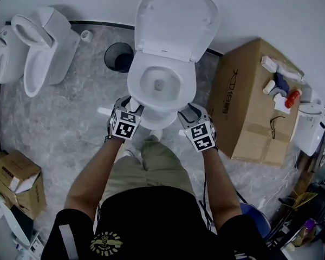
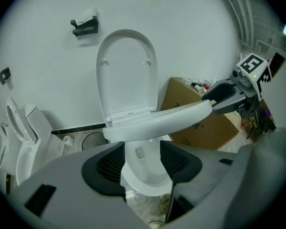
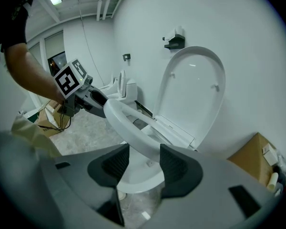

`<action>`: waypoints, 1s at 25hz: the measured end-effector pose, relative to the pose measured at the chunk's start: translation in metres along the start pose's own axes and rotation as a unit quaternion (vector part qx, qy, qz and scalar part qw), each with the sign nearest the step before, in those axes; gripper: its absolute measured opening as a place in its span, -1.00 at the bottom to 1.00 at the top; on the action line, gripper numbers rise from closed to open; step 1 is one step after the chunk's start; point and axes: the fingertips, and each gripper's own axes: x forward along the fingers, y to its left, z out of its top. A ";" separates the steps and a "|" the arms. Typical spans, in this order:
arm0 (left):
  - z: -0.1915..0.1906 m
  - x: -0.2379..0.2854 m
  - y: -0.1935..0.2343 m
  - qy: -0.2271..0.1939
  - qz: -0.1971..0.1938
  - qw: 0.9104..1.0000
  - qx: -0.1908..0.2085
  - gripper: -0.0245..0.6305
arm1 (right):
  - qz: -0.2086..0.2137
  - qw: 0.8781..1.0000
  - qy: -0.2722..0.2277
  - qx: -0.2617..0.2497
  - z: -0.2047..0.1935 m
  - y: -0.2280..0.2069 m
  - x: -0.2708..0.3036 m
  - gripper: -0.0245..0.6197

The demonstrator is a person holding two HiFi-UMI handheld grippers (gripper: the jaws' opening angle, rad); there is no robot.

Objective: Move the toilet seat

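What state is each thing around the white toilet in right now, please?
White oval toilet lid: raised upright.
White ring-shaped toilet seat: partly lifted, front end raised.
Left gripper: closed on the seat's rim.
Right gripper: closed on the seat's rim.
Large brown cardboard box: closed, taped shut.
Black round waste bin: upright, no lid.

Looks like a bare test workshop, no home bathroom: one toilet (image 1: 161,83) stands mid-floor, another toilet (image 1: 40,47) just along the wall. A cardboard box (image 1: 249,107) and tangled cables (image 1: 309,205) crowd the grey marbled floor (image 1: 70,123).
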 end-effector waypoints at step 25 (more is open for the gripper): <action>0.072 -0.002 0.022 -0.038 0.002 0.999 0.016 -0.17 | -0.020 0.998 -0.021 0.048 0.061 -0.049 -0.008 -0.29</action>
